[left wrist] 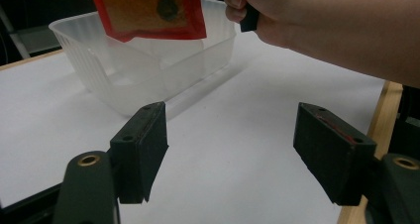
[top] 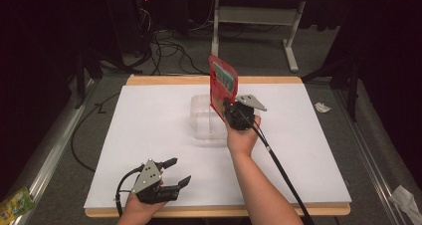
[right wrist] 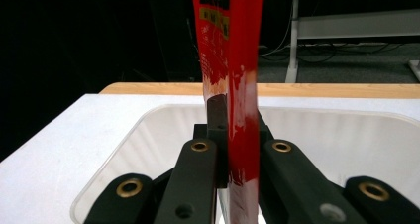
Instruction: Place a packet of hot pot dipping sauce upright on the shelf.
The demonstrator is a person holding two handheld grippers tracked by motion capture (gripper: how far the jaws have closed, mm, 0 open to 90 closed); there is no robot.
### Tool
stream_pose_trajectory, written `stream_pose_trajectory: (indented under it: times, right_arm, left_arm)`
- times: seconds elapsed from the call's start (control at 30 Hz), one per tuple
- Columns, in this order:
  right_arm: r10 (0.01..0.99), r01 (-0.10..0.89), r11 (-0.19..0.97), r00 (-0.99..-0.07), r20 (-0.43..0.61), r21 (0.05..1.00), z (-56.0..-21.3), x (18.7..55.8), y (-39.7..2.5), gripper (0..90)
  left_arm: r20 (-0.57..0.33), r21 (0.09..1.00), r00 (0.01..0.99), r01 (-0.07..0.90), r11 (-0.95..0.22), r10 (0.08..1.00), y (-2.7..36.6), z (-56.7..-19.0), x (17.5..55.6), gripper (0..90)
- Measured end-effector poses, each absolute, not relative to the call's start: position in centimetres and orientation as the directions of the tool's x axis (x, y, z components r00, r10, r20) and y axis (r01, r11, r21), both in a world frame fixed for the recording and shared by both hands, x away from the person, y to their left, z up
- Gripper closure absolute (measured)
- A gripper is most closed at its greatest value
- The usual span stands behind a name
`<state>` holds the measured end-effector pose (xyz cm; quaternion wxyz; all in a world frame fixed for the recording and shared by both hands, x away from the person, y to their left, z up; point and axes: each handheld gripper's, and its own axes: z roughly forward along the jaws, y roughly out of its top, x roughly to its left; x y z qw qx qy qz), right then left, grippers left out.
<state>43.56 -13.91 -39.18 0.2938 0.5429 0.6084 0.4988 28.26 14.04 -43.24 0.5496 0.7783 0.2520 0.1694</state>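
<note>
The right hand-held gripper (top: 230, 107) is clenched on a red packet (top: 221, 83), holding it upright above the clear plastic tub (top: 201, 121) on the bench (top: 149, 130). The left hand-held gripper (top: 178, 171) rests released, well apart.

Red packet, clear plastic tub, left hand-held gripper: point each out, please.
red packet (top: 222, 80), high view, middle of its printed face.
clear plastic tub (left wrist: 106, 70), left gripper view, its ribbed near wall.
left hand-held gripper (top: 177, 171), high view, gap between its open fingertips.

A flat red packet (top: 222, 85) stands upright above a clear plastic tub (top: 201, 130).
</note>
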Motion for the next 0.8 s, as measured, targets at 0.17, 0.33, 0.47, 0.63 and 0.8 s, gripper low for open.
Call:
stream_pose_trajectory:
  times: [0.17,0.33,0.47,0.63,0.8]
  right_arm:
    - [0.954,0.368,-0.077,-0.242,0.175,0.927,-39.6,43.6,-13.9,88.5]
    - [0.953,0.372,-0.069,-0.251,0.172,0.926,-40.3,43.8,-13.9,88.4]
    - [0.952,0.388,-0.078,-0.244,0.184,0.918,-41.2,43.9,-14.1,88.4]
    - [0.949,0.383,-0.070,-0.258,0.180,0.921,-41.8,44.0,-14.3,88.3]
    - [0.950,0.383,-0.073,-0.253,0.181,0.921,-42.0,44.1,-14.6,88.2]
  left_arm:
    - [-0.014,0.940,0.817,0.207,-0.271,0.576,14.0,-43.2,28.2,29.8]
    - [-0.016,0.940,0.818,0.209,-0.271,0.576,14.0,-43.3,28.3,29.8]
    - [-0.016,0.939,0.819,0.209,-0.272,0.574,13.9,-43.4,28.3,29.8]
    - [-0.015,0.939,0.819,0.209,-0.273,0.574,13.9,-43.4,28.3,29.8]
    - [-0.012,0.939,0.819,0.207,-0.276,0.574,13.9,-43.4,28.3,29.7]
